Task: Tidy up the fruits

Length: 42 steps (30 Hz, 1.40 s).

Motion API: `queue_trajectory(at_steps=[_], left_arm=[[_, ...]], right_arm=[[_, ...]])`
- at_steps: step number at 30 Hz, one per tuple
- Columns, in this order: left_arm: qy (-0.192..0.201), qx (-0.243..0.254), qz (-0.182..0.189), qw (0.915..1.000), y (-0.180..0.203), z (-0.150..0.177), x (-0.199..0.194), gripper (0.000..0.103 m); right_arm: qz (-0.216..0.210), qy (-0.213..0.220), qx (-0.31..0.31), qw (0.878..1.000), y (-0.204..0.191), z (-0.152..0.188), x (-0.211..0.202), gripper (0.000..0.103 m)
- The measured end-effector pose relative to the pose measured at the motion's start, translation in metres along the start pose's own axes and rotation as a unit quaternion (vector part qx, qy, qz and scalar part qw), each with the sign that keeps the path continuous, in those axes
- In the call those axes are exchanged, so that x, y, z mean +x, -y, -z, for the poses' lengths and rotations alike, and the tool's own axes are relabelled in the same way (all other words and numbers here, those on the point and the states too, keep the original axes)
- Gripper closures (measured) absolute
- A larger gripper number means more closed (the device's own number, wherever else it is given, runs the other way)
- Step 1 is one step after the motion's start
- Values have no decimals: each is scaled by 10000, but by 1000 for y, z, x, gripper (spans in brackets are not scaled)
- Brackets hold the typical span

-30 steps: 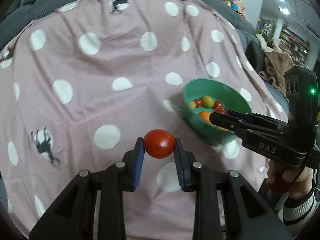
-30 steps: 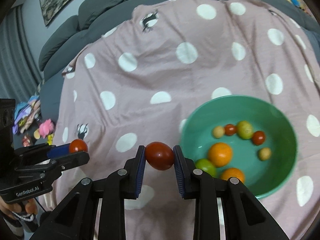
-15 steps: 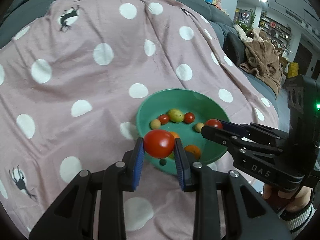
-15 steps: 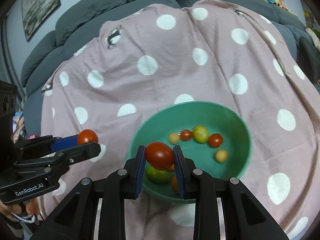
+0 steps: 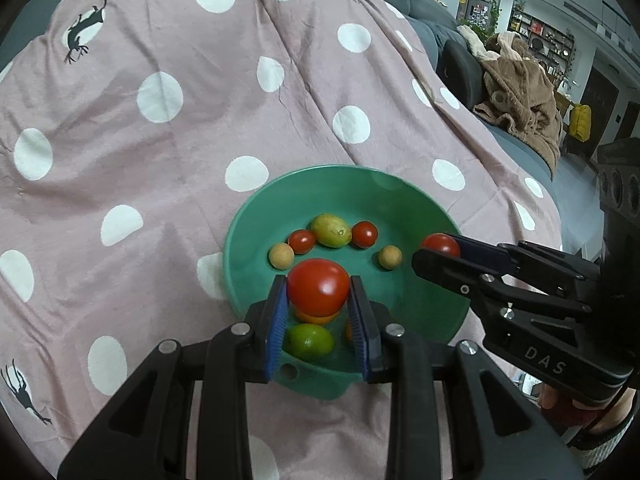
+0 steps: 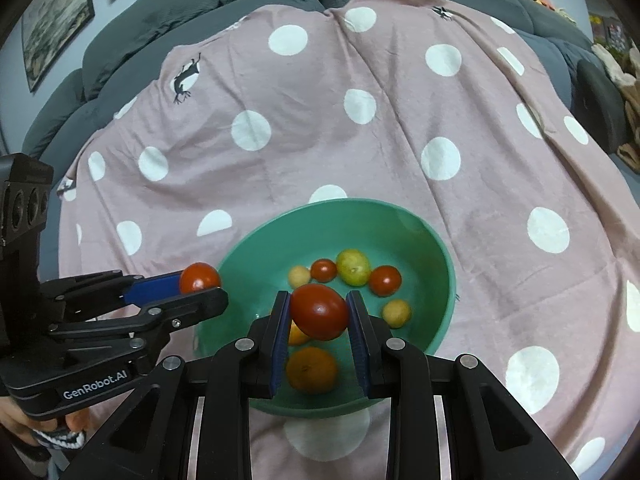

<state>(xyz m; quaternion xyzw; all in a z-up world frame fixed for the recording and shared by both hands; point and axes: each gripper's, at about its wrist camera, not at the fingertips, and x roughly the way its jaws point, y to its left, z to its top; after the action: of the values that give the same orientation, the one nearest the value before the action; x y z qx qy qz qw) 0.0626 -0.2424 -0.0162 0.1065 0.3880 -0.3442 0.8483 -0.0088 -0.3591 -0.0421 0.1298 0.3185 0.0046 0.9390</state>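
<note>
A green bowl (image 5: 400, 196) (image 6: 436, 240) sits on the pink dotted cloth and holds several small fruits: red tomatoes, a yellow-green one (image 5: 331, 230) (image 6: 353, 267), tan balls, an orange (image 6: 312, 369) and a lime (image 5: 310, 342). My left gripper (image 5: 319, 294) is shut on a red tomato (image 5: 318, 287) above the bowl's near side. My right gripper (image 6: 318, 314) is shut on a darker red tomato (image 6: 319, 311), also over the bowl. Each gripper shows in the other's view, at the bowl's edge: the right one (image 5: 436, 252) and the left one (image 6: 202, 286).
The pink cloth with white dots (image 5: 160, 140) (image 6: 400, 140) covers a grey sofa (image 6: 152, 12). A brown blanket (image 5: 520, 100) lies on the sofa at the right. A hand (image 5: 568, 412) holds the right gripper's handle.
Both grippers have travelled with their tomatoes from beside the bowl to over it. The bowl now sits centred under both pairs of fingers.
</note>
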Motion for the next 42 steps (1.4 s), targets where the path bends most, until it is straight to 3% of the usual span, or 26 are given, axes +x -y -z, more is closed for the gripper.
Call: queue_trajectory(at_steps=[32,33,36,39,41,42], left_arm=[[-878,120,-21,9961,-4,0,50,73],[-892,112,-32,9959,-4,-1,50,71],[-878,128,-227,9958,-7,-5,45,51],[-883,31,-105,9960,-10,-12,33,25],[-832,25,-259,9962,-8,-15,23,0],[-855,-9,-351,9957,-8,-17,19,1]], right_arm=[[263,-708,-67,9971,5,0,39,73],[277,-720,-76,9970,5,0,39,73],[365,-747,-84,9965,4,-3,37,73],[518,-744,-51,9959,7,-10,28,72],[661,-770,-23,9948,10,-15,22,70],[652,-771,-14,9949,11,-18,19,69]])
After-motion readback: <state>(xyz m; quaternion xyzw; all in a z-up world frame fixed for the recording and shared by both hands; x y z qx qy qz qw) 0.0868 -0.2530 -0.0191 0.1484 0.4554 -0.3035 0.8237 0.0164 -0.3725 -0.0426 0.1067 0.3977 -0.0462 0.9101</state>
